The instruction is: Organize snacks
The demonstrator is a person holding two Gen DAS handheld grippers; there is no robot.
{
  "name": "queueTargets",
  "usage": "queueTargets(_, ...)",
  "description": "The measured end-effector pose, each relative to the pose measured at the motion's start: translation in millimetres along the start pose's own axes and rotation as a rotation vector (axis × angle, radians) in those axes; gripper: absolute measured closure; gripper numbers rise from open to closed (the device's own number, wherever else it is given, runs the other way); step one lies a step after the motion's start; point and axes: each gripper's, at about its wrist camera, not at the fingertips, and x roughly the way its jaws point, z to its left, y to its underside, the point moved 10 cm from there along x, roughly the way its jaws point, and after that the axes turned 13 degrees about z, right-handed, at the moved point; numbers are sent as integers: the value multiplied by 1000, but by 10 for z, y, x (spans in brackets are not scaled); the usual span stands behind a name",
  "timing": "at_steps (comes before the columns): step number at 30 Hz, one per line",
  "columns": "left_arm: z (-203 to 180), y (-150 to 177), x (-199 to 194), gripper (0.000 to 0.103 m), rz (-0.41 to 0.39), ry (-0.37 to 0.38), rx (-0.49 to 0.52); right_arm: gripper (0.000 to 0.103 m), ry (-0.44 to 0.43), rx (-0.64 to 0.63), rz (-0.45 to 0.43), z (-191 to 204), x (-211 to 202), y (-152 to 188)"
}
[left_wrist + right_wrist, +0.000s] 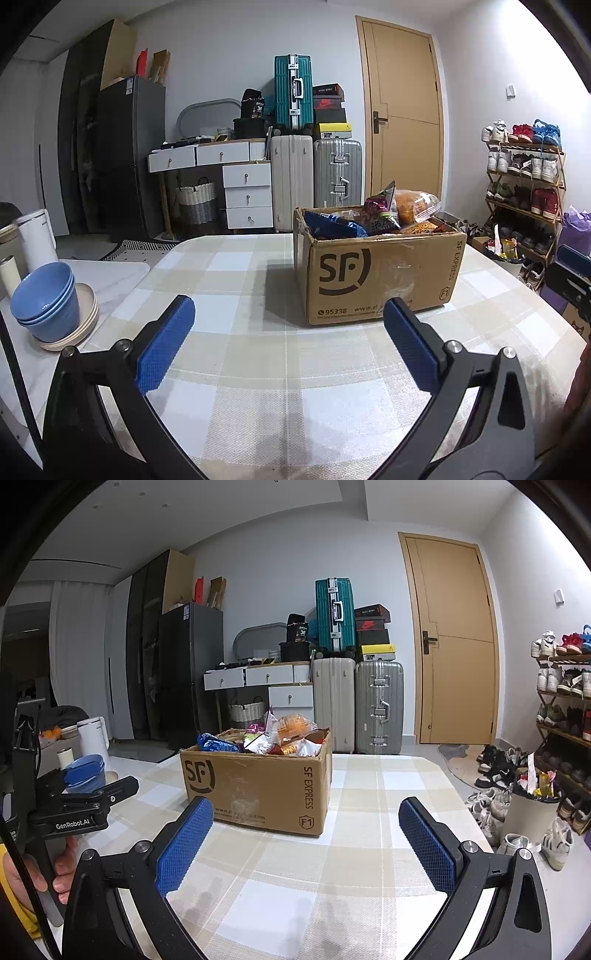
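Observation:
A brown SF Express cardboard box [380, 273] stands on the checked tablecloth [258, 362], full of snack packets: a blue bag [332, 223], a purple packet [378, 214] and an orange snack in clear wrap [415, 205]. The box also shows in the right wrist view [258, 786] with its snacks [280, 734]. My left gripper [290, 314] is open and empty, low over the table in front of the box. My right gripper [306, 812] is open and empty, in front of the box's right corner. The left gripper's body [74, 812] shows at the left of the right wrist view.
Stacked blue bowls [48, 302] on plates and a white kettle [37, 232] sit at the table's left. A waste bin [532, 808] and a shoe rack [569, 709] stand to the right. Suitcases [317, 177], drawers and a door lie behind.

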Motion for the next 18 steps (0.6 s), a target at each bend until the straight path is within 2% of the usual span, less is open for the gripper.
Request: queueTargets(18, -13, 5, -23, 1, 5, 0, -4, 1, -8, -11, 7, 24, 16, 14)
